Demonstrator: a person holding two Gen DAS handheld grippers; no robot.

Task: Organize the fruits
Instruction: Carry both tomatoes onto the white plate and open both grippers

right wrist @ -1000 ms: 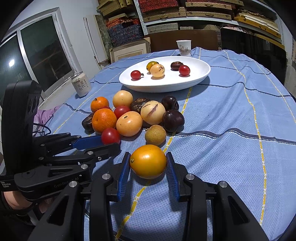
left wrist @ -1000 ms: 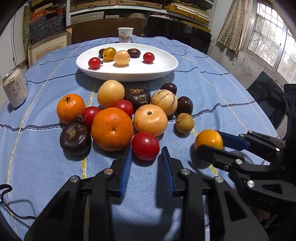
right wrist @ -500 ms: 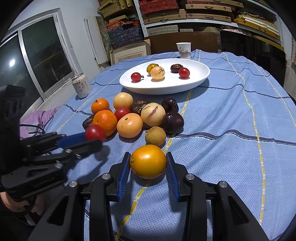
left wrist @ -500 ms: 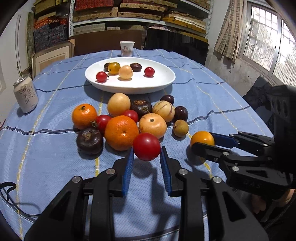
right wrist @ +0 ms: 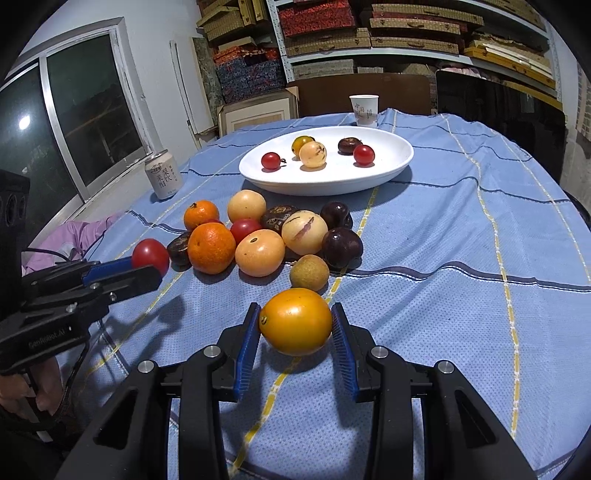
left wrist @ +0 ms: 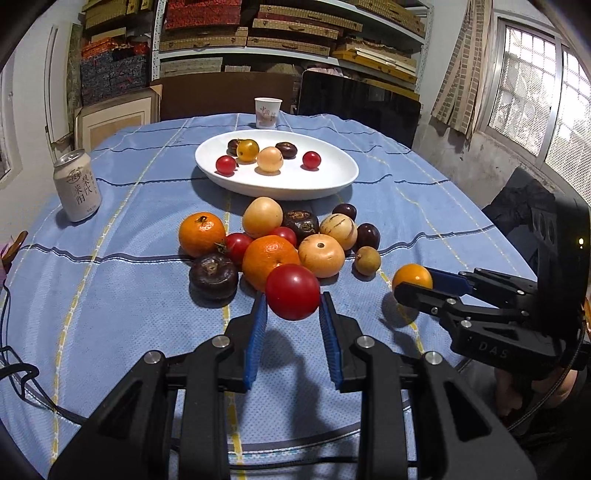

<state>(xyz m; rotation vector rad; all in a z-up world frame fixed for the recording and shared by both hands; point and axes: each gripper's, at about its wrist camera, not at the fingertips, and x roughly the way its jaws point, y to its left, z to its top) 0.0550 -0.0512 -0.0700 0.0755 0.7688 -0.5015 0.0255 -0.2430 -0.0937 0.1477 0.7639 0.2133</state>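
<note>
Five small fruits already lay on the white plate (left wrist: 332, 181) at upper centre; a dozen remained heaped mid-frame. The left claw (left wrist: 292, 314) gripped a red tomato (left wrist: 291, 291), the right claw (right wrist: 295, 328) a yellow tomato (right wrist: 295, 321).

Drink can (left wrist: 77, 191) upright near left edge of counter, on blue checked cloth (left wrist: 110, 295). Paper cup (left wrist: 268, 112) upright at far end, just behind plate. Shelves (left wrist: 295, 33) stacked with flat boxes along back wall. Framed picture (left wrist: 114, 122) leaning below. Barred window (left wrist: 535, 103) at right.
</note>
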